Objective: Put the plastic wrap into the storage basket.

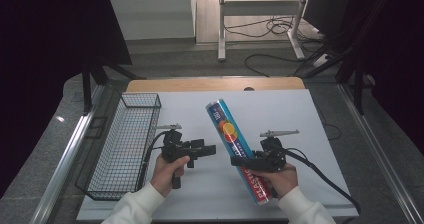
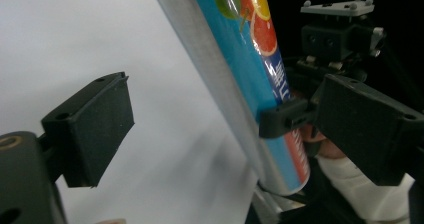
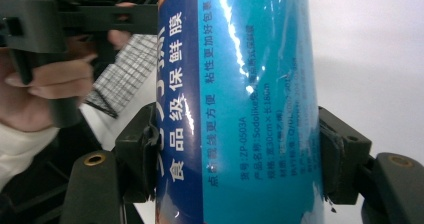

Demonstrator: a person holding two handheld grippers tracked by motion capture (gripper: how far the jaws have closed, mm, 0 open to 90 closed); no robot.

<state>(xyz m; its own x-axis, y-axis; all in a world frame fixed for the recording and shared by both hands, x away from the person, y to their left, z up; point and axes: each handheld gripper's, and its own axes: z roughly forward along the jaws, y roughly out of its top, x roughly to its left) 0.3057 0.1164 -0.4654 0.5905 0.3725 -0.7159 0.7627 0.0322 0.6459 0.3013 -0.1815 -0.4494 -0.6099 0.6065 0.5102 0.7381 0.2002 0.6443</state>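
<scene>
You had the blue cling-film roll [image 1: 237, 146] clamped in your right gripper [image 1: 239, 160], its 2 jaws pressed against opposite sides of the tube, as the right gripper view showed [image 3: 235, 109]. The roll slanted across the white table [image 1: 280, 114], its top end pointing away from you and its lower red end down by your right hand [image 1: 280, 176]; whether that end rested on the table could not be told.

Your left gripper [image 1: 210, 149] stood wide open and held nothing, its jaws aimed at the roll but apart from it; in the left gripper view the tube [image 2: 250, 69] lay beyond the jaws, not between them.

The wire basket [image 1: 127, 144] sat at the left edge, with nothing visible inside it. So the pickup looked done, and my guess is that carrying the roll over and setting it in the basket was left.
</scene>
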